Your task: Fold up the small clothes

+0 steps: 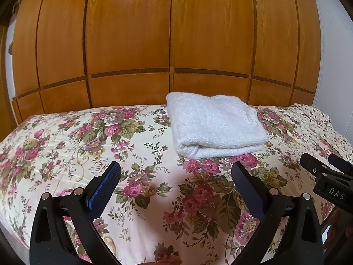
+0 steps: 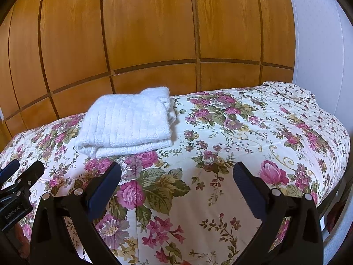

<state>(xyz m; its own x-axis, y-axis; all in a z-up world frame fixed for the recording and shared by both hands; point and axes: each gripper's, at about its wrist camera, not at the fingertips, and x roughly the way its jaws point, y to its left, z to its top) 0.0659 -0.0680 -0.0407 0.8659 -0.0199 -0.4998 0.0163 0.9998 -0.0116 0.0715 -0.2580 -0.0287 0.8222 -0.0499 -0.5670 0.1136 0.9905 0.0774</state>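
Note:
A white ribbed knit garment (image 1: 215,124) lies folded into a thick rectangle on the floral bedspread (image 1: 77,145), near the far edge of the bed. It also shows in the right wrist view (image 2: 128,123), at the left. My left gripper (image 1: 176,172) is open and empty, hovering over the bedspread just in front of the garment, apart from it. My right gripper (image 2: 176,172) is open and empty, to the right of the garment and nearer than it. Each gripper shows at the edge of the other's view: the right one (image 1: 326,176), the left one (image 2: 19,176).
A wooden panelled wardrobe (image 1: 172,35) stands directly behind the bed. A white wall (image 2: 317,55) is at the right. The bedspread (image 2: 253,128) stretches right to a rumpled corner (image 2: 291,92). The bed's right edge drops off (image 2: 339,176).

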